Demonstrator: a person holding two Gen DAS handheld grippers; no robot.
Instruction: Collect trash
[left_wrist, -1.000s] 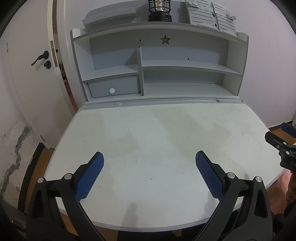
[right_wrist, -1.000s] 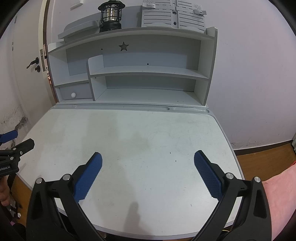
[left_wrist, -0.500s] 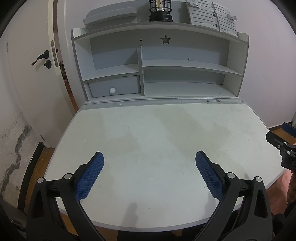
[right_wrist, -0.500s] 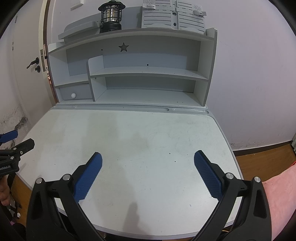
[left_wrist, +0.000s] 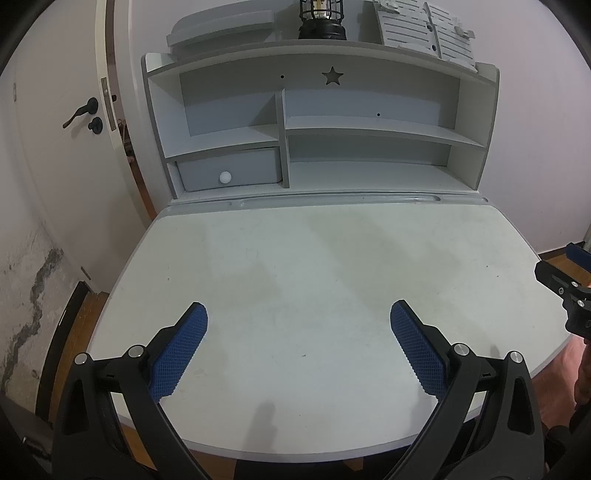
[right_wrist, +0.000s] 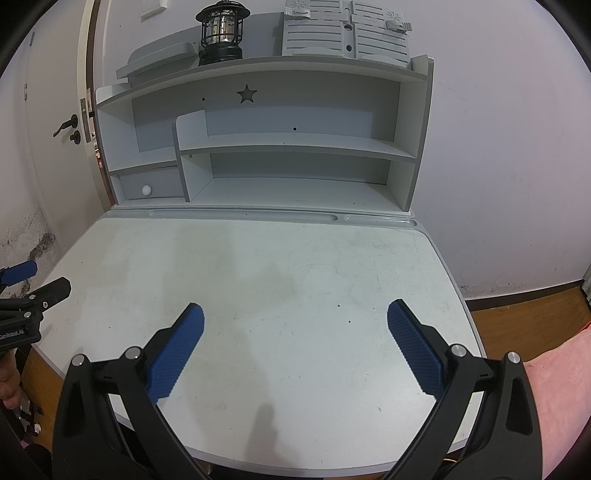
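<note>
Trash is nowhere to be seen in either view: the desk top is bare apart from a few dark specks and faint scuffs, and the shelves behind it hold nothing either, with only a lantern and some grey plastic pieces on the top board. So where the trash lies cannot be told from here; it may be off the desk, on the floor or to one side. The left gripper hovers over the near edge of the desk with its blue pads spread wide and nothing between them, and the right gripper hovers likewise, spread wide and empty. How the trash will handle is only a guess: household scraps are likely light and soft, such as crumpled paper or wrappers, which would crush easily and suit a pinch across the bulkiest part. Anything flat against a surface would probably need lifting by an edge.
</note>
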